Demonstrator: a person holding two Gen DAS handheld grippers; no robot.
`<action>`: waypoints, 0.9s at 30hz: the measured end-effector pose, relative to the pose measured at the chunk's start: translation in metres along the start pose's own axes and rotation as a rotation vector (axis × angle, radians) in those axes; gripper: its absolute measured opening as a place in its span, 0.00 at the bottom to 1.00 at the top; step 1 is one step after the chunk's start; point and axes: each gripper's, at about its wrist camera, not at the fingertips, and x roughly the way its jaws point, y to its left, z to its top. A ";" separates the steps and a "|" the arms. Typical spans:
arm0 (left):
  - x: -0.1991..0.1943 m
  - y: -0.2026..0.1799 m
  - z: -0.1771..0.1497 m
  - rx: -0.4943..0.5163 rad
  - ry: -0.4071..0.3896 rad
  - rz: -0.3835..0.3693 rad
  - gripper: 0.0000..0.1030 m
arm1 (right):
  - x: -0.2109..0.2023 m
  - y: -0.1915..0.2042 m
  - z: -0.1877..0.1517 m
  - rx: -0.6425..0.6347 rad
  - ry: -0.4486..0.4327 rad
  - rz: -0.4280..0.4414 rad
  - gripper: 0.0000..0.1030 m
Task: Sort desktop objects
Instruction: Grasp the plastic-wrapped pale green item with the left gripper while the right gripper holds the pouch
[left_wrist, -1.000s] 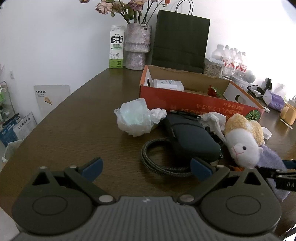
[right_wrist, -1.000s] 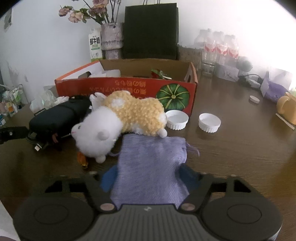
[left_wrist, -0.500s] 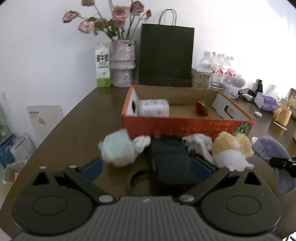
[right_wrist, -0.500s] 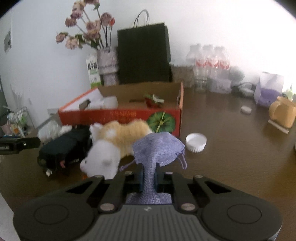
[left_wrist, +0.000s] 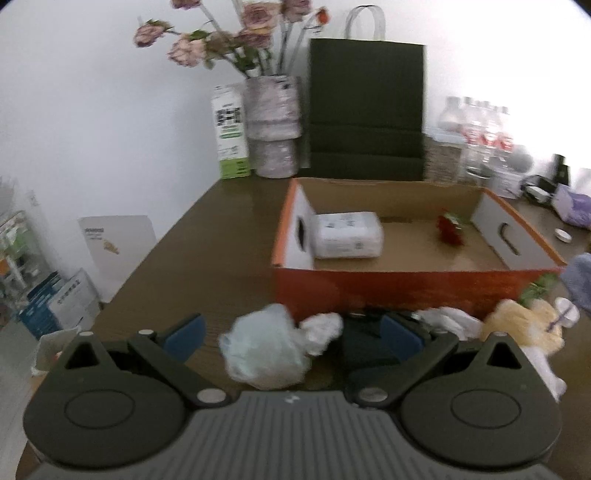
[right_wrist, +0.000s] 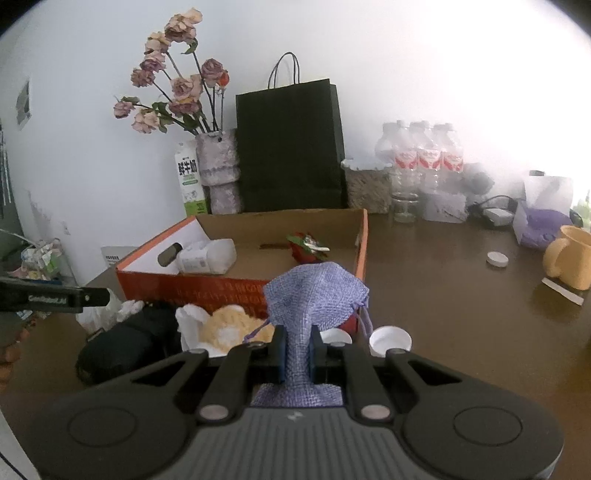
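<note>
My right gripper (right_wrist: 297, 345) is shut on a purple woven pouch (right_wrist: 314, 291), held up above the table in front of the orange cardboard box (right_wrist: 207, 286). The pouch's edge (left_wrist: 580, 280) shows at the right of the left wrist view. My left gripper (left_wrist: 291, 332) is open and holds nothing; a crumpled plastic bag (left_wrist: 262, 350) lies on the table between its fingers. A black pouch (left_wrist: 360, 339) and a plush sheep (left_wrist: 524, 325) lie in front of the box (left_wrist: 406, 291). Inside the box are a white packet (left_wrist: 347, 236) and a red item (left_wrist: 448, 229).
Behind the box stand a dark paper bag (left_wrist: 365, 114), a vase of flowers (left_wrist: 271, 127), a milk carton (left_wrist: 229, 136) and water bottles (right_wrist: 424, 158). A yellow mug (right_wrist: 569, 256), white lids (right_wrist: 389, 339) and a purple tissue pack (right_wrist: 543, 221) sit to the right.
The right gripper closed on the purple pouch and lifted it off the table. The left gripper rose and pulled back, so the box interior now shows.
</note>
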 end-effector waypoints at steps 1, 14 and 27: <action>0.003 0.004 0.001 -0.008 0.005 0.009 1.00 | 0.002 0.000 0.001 0.001 -0.001 0.001 0.10; 0.034 0.033 -0.004 -0.078 0.063 0.032 0.98 | 0.020 -0.001 0.006 0.016 0.023 -0.035 0.10; 0.049 0.042 -0.012 -0.126 0.096 -0.047 0.65 | 0.021 0.006 0.005 0.009 0.042 -0.045 0.10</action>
